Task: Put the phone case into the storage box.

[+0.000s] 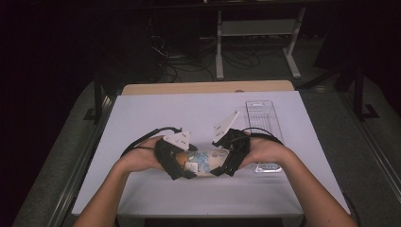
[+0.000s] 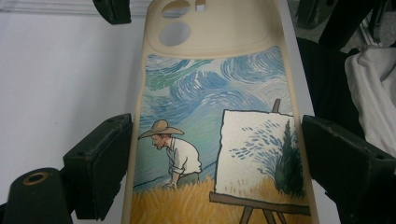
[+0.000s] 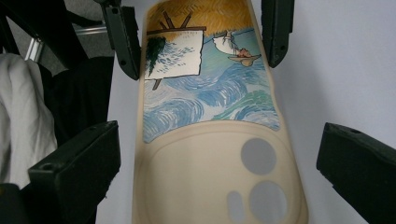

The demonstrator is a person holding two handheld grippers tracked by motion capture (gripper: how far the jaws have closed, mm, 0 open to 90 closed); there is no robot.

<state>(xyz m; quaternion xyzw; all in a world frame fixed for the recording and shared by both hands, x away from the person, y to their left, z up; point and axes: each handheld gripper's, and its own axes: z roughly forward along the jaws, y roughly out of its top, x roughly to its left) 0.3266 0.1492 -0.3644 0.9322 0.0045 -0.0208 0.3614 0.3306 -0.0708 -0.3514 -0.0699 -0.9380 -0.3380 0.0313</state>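
A cream phone case printed with a painter at an easel under a swirling blue sky lies at the middle of the white table, between both hands. My left gripper is shut on the case: its two pads press on the long edges at the painted end. My right gripper stands open astride the camera-cutout end of the case, with a narrow gap at each pad. In the high view the left gripper and the right gripper face each other over the case.
A clear plastic tray lies lengthwise at the right of the white table cover, reaching under the right hand. The person's dark and white clothing hangs past the table's near edge. Desk legs and cables stand beyond the far edge.
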